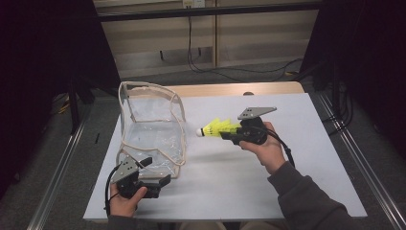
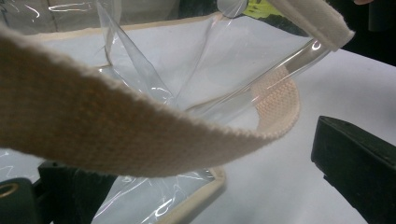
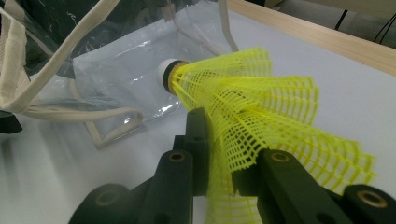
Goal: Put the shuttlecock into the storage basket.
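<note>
A yellow mesh shuttlecock (image 1: 218, 128) with a white cork tip hangs above the middle of the white board, cork pointing left toward the bag. My right gripper (image 1: 231, 136) is shut on its skirt; in the right gripper view the black jaws pinch the yellow mesh (image 3: 243, 121). A clear plastic bag (image 1: 153, 127) with beige webbing trim stands open at the left. My left gripper (image 1: 157, 170) is at the bag's near corner, open, with the beige strap (image 2: 116, 126) running across between its wide-apart jaws and the clear bag wall (image 2: 154, 200) behind it.
The white board (image 1: 249, 182) covers a wooden table whose back edge (image 1: 230, 88) shows beyond it. Metal rails run along both sides on the floor, and cables (image 1: 230, 72) lie behind the table. Bare board stretches right of the bag.
</note>
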The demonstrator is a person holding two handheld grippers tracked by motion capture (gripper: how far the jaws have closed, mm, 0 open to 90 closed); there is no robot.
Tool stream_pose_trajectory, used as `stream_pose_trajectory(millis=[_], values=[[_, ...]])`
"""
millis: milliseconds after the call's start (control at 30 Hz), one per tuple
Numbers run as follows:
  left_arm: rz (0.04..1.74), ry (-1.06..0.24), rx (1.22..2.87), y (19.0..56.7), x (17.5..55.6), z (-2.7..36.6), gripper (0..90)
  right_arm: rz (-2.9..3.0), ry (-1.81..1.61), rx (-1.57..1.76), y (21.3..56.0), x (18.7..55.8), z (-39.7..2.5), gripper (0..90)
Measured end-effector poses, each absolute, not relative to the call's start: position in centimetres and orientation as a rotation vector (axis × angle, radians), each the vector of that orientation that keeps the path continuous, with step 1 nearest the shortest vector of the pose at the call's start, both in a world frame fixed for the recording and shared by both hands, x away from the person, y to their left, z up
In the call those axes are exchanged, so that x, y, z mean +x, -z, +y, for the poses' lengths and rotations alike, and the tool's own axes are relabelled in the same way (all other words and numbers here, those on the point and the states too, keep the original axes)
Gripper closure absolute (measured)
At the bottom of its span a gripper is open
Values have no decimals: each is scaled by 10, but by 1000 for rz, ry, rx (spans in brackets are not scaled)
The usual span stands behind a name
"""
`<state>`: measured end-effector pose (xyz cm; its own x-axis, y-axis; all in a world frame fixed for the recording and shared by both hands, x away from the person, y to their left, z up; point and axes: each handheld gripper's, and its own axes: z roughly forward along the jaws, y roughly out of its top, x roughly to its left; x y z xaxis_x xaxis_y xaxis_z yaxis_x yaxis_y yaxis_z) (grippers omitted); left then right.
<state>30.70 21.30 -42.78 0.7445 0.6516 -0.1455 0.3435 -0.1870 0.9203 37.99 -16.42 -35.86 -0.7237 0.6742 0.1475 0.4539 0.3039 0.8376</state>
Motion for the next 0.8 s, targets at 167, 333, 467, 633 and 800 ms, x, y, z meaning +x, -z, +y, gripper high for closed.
stream_pose_trajectory(millis=[167,333,467,633,800], values=[[778,-334,1796,428,307,213,31,2352,-1373,1018,353,380,-164,794],[777,-335,1796,428,307,213,31,2351,-1382,1026,346,381,-165,794],[778,-335,1795,428,307,213,31,2344,-1382,1025,339,383,-166,794],[777,-335,1796,428,307,213,31,2348,-1380,1017,331,386,-165,794],[778,-335,1796,428,307,213,31,2340,-1386,1023,323,389,-163,794]])
